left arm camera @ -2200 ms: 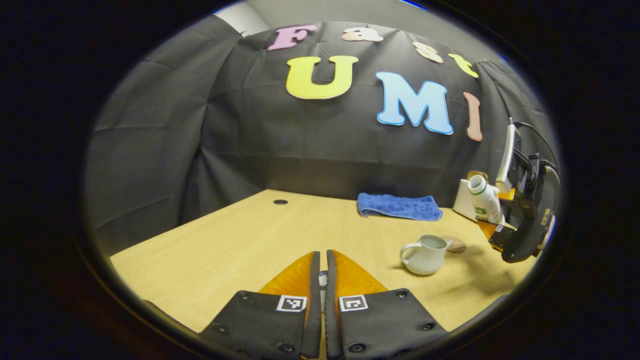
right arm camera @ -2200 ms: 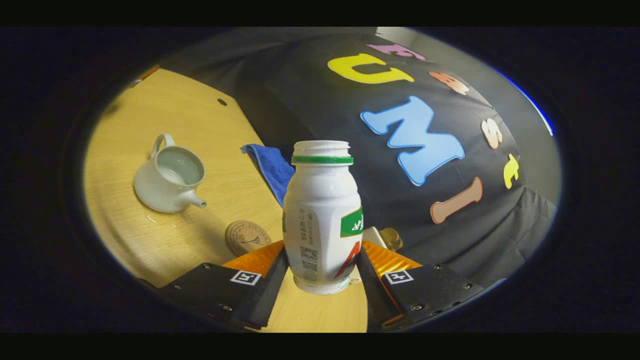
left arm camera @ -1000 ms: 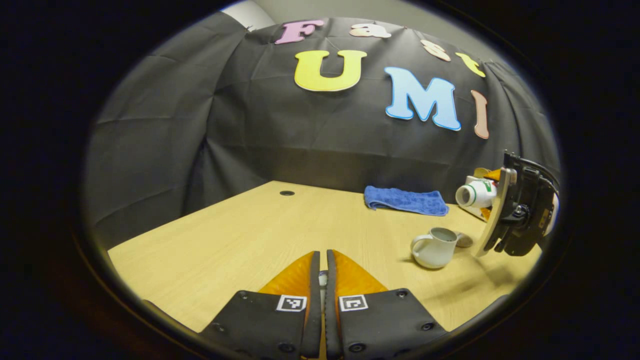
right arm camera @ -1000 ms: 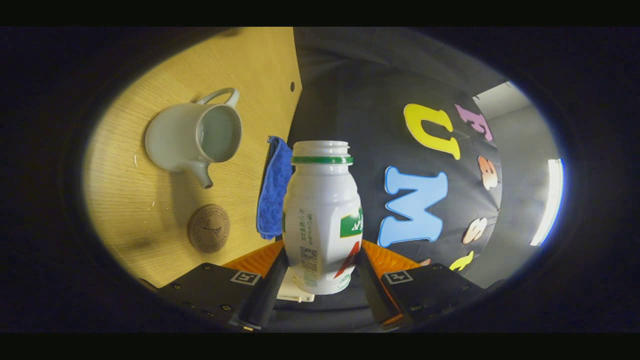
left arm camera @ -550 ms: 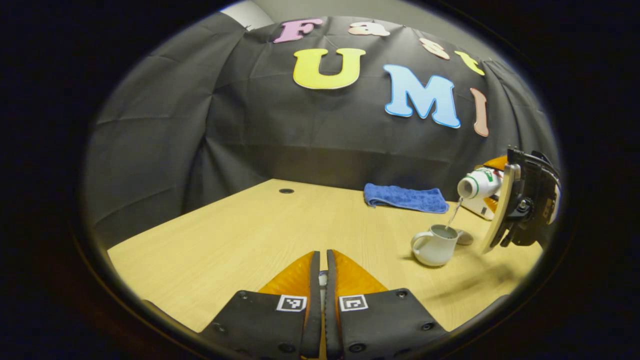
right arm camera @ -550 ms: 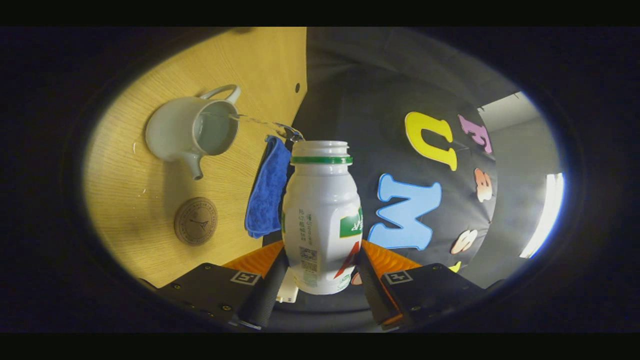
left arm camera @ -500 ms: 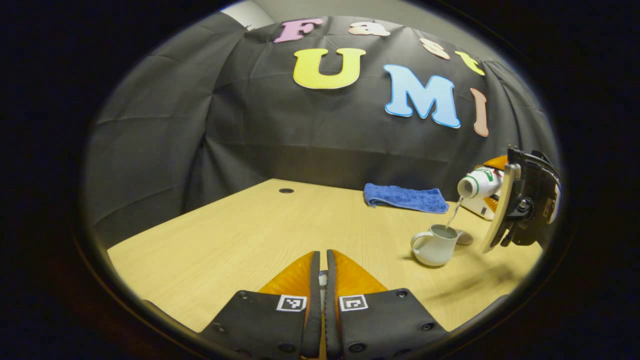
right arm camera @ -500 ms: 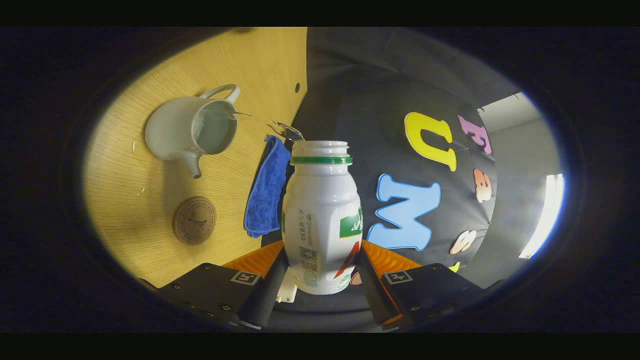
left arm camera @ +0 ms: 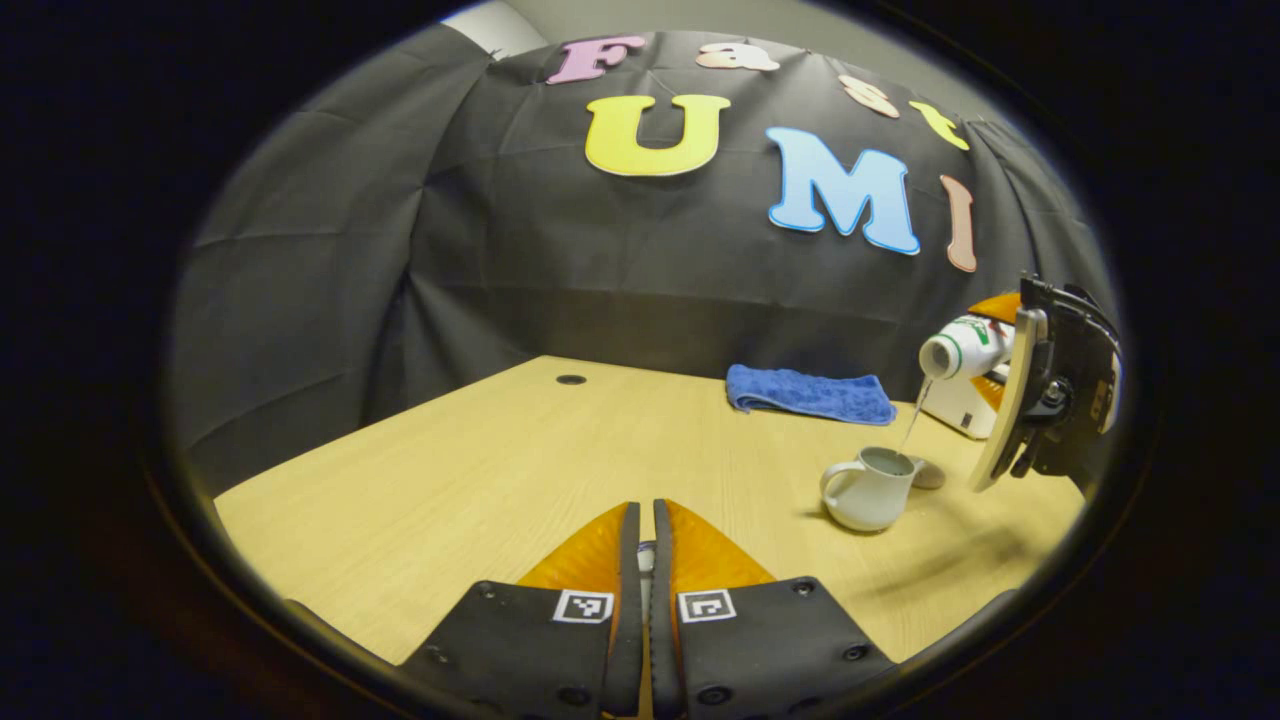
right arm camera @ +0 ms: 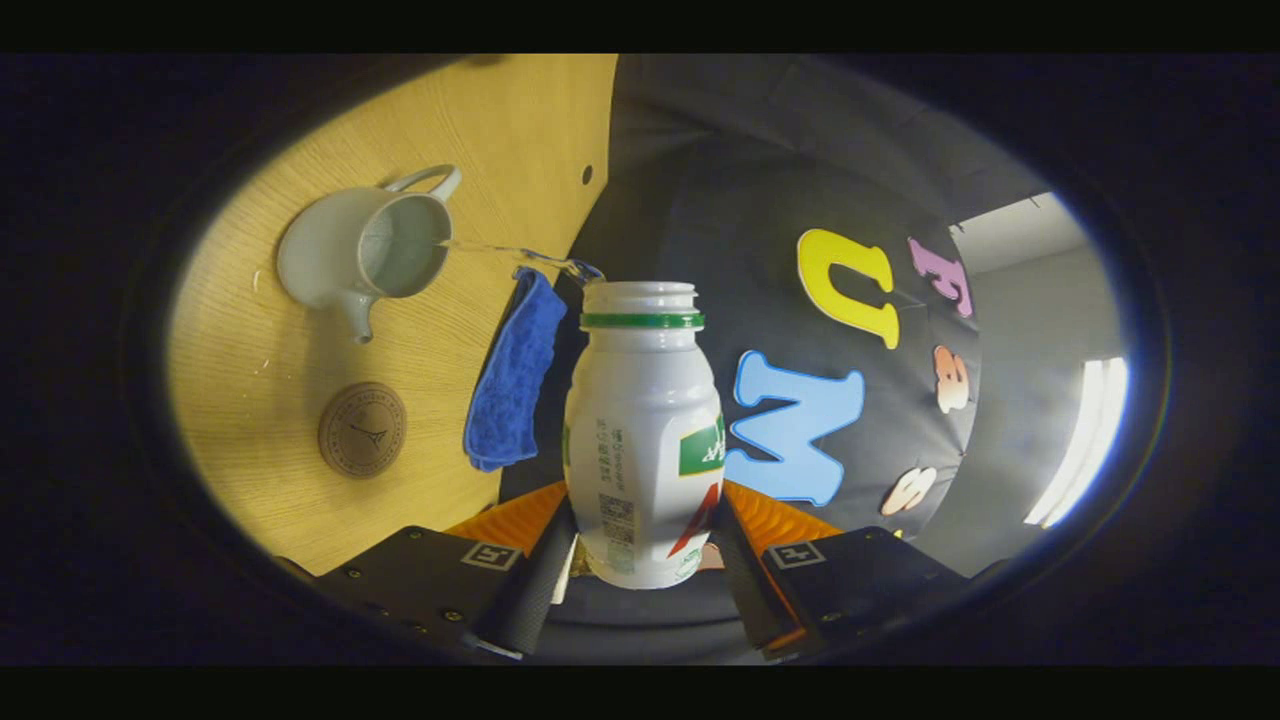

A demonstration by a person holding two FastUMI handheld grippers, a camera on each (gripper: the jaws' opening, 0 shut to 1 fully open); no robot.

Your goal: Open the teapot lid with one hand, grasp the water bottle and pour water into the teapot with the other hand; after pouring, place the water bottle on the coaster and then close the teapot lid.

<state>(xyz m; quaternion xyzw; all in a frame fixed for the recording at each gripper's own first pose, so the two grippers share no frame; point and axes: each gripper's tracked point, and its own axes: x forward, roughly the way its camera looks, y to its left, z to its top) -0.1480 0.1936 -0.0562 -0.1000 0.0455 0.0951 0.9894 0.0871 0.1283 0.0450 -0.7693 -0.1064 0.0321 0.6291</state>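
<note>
Jaws of the left gripper [left arm camera: 645,560] nearly closed, a small pale thing pinched in the slit, cannot tell what. It hovers low over the near edge of the wooden table [left arm camera: 480,470]. Right gripper [right arm camera: 640,545] clamped on both sides of the water bottle [right arm camera: 642,430].

Left gripper view, left to right: cable hole [left arm camera: 571,379] at the back, blue towel [left arm camera: 810,394] by the wall, white teapot [left arm camera: 868,489] lidless with handle pointing left, round coaster [left arm camera: 928,474] just behind it, white box [left arm camera: 962,403] at the back right.

Bottle tipped near horizontal above the teapot, long axis sideways, open mouth facing left and slightly down. Thin water stream [left arm camera: 911,422] falls into the teapot's opening. Nothing between bottle and pot.
</note>
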